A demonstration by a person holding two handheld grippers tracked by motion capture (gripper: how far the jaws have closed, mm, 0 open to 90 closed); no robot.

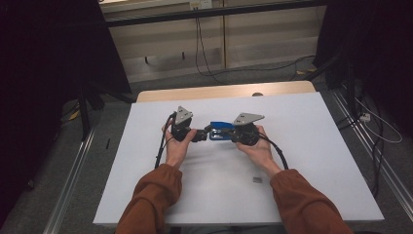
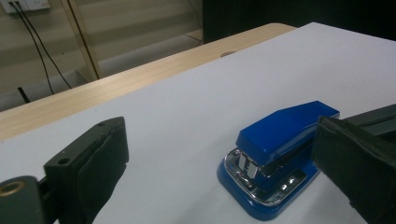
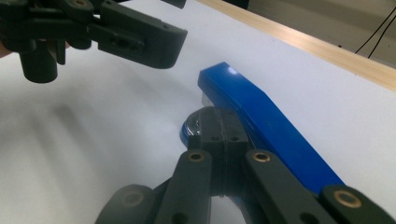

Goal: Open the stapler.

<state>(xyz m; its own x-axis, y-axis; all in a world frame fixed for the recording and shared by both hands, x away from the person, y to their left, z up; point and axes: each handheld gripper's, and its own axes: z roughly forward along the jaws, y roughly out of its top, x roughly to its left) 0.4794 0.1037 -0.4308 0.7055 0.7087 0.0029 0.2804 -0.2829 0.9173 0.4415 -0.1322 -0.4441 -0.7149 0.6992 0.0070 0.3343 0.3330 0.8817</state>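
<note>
A blue stapler (image 1: 221, 127) with a chrome front lies at the middle of the white table (image 1: 302, 146). My left gripper (image 1: 203, 135) comes at it from the left. In the left gripper view it (image 2: 219, 168) stands open, and the stapler (image 2: 280, 133) sits between its jaws, nearer the right one, its lid raised a little. My right gripper (image 1: 225, 134) reaches in from the right. In its own view its jaws (image 3: 219, 128) are pressed together with no gap, lying along the stapler's blue lid (image 3: 266, 121). Whether anything thin is pinched there I cannot tell.
A person's hands in rust-orange sleeves hold both grippers. A small metal piece (image 1: 257, 180) lies on the table near the right forearm. A wooden strip (image 1: 224, 91) edges the table's far side. Cables cross the floor beyond. Dark curtains hang left and right.
</note>
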